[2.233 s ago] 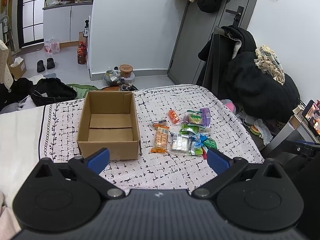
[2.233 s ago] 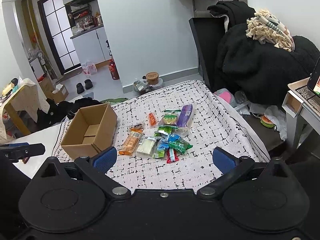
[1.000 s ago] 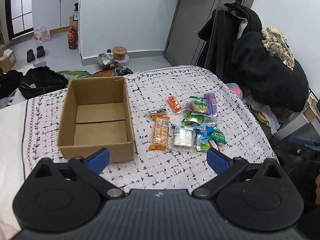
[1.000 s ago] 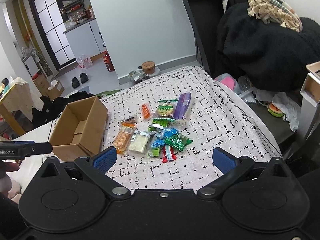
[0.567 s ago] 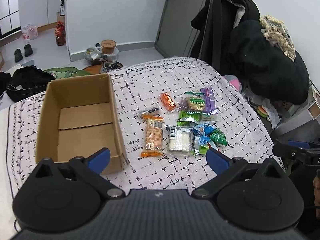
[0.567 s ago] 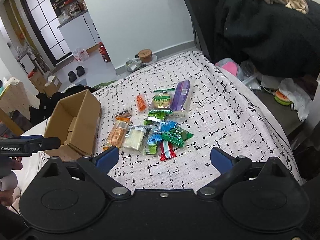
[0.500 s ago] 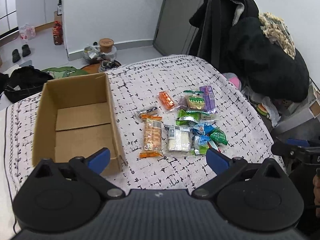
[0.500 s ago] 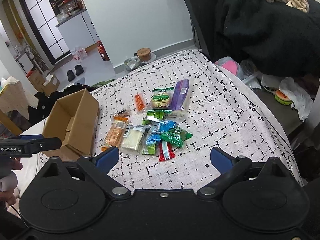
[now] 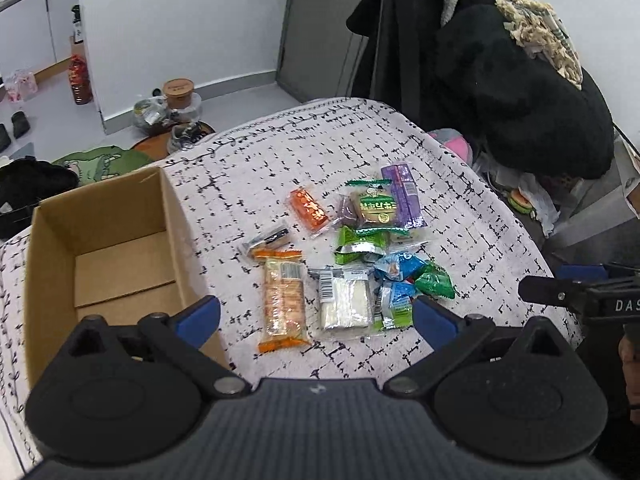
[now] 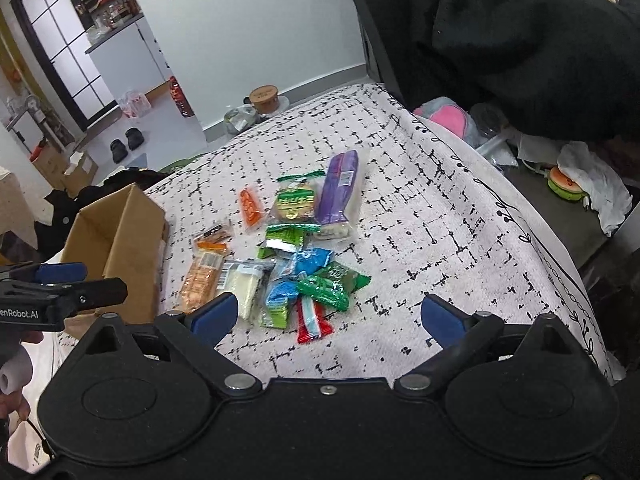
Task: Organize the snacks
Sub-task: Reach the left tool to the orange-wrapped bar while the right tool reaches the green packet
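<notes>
An empty brown cardboard box (image 9: 108, 248) (image 10: 120, 240) stands open at the left of a table under a white cloth with black marks (image 9: 280, 160). Right of it lies a heap of snack packets: an orange cracker pack (image 9: 283, 300) (image 10: 200, 276), a white pack (image 9: 344, 300), a small orange pack (image 9: 307, 207), a green-label cake (image 9: 374, 208) (image 10: 296, 202), a purple pack (image 9: 402, 196) (image 10: 338, 190), green and blue packets (image 10: 324, 286), and a red stick (image 10: 311, 320). My left gripper (image 9: 316, 318) hangs open above the near packets. My right gripper (image 10: 328, 314) is open, holding nothing.
A chair piled with black clothes (image 9: 500, 92) stands beyond the table's right side. Floor clutter, a round lidded tub (image 9: 178, 90) and shoes lie past the far edge. The other gripper shows at each view's side (image 9: 580, 300) (image 10: 60, 292).
Both grippers have moved forward and down toward the snack heap, the left one also shifting right from the box. The box and packets lie as before. Both stay open.
</notes>
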### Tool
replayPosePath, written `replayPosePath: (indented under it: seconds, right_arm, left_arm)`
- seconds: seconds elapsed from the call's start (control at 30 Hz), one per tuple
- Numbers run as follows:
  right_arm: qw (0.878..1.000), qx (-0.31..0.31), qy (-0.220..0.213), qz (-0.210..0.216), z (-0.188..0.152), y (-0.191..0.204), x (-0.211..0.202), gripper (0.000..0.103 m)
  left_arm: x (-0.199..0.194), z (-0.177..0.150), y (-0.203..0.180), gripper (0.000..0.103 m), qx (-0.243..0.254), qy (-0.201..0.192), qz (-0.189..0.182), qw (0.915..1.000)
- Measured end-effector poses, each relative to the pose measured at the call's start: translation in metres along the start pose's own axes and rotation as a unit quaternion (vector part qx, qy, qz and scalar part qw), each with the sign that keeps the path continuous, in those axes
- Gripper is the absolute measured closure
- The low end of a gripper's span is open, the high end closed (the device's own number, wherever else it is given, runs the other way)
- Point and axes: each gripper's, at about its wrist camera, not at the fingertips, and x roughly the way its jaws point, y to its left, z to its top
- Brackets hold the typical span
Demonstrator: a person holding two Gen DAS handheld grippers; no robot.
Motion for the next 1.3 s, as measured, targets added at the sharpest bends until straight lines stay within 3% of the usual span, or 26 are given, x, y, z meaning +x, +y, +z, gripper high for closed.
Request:
replayPosePath:
  seconds: [0.47, 0.7, 0.97, 1.3]
  right_arm:
    - [0.999, 0.033, 0.022, 0.011, 0.006, -0.004, 0.041, 0.003]
    - [0.999, 0.028, 0.029, 0.01, 0.008, -0.004, 0.057, 0.02]
    - [0.998, 0.048, 0.049, 0.007, 0.009, -0.01, 0.081, 0.036]
    - [0.994, 0.079, 0.07, 0.005, 0.011, -0.015, 0.109, 0.04]
  left_arm:
    - [0.045, 0.011, -0.002, 0.005, 0.001, 0.021, -0.012, 0.9997]
    - [0.075, 0.011, 0.0, 0.036, -0.015, 0.04, 0.008, 0.9991]
    - [0.099, 0.01, 0.004, 0.043, -0.034, 0.053, 0.024, 0.9978]
    - [0.123, 0.008, 0.009, 0.047, -0.05, 0.056, 0.054, 0.9957]
